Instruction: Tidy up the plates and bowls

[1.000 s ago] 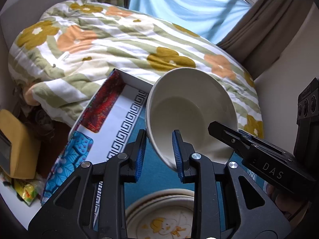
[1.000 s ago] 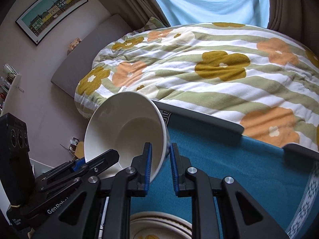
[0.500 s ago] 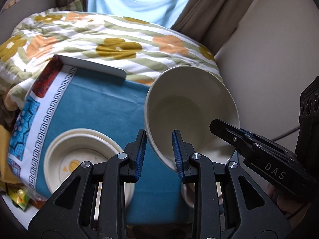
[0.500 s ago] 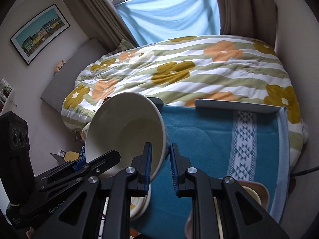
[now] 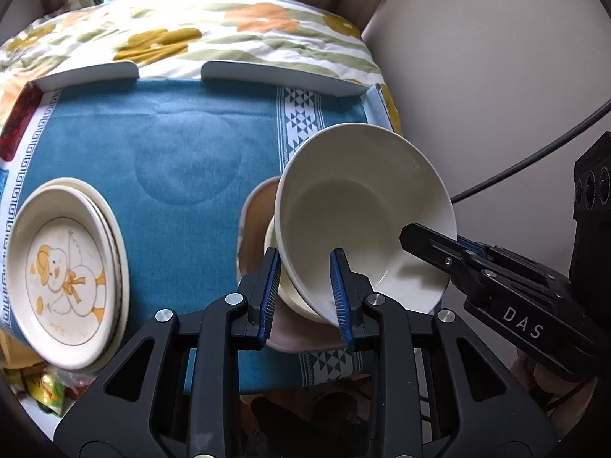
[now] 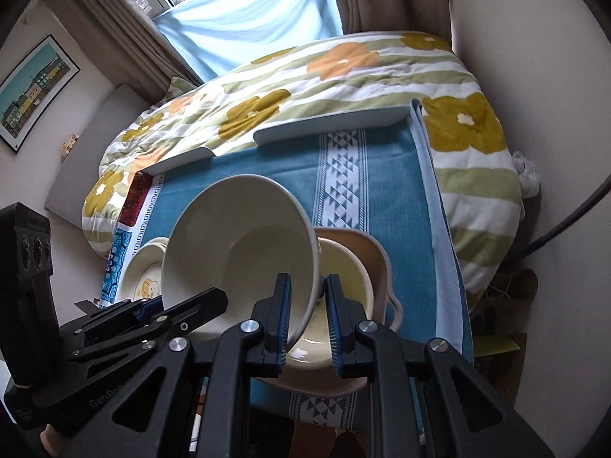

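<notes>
A large white bowl (image 5: 362, 206) hangs tilted above the right part of the blue-clothed table (image 5: 172, 160). My left gripper (image 5: 303, 271) is shut on its near rim, one pad inside and one outside. My right gripper (image 6: 308, 290) is shut on the rim of the same white bowl (image 6: 236, 244), and shows in the left wrist view as a black finger (image 5: 420, 236) reaching into the bowl. Directly beneath sits a pinkish bowl (image 6: 370, 252) with a cream bowl (image 6: 343, 267) nested in it. A stack of plates with a duck picture (image 5: 65, 274) lies at the table's left.
White raised rails (image 5: 282, 76) edge the table's far side, with a flowered duvet (image 5: 229, 30) on a bed behind. A wall and a black cable (image 5: 534, 152) close in on the right. Bare blue cloth lies between the plates and the nested bowls.
Both grippers have carried the white bowl to the right across the table, from over the plate stack to over the nested bowls. Their grip on the rim is unchanged.
</notes>
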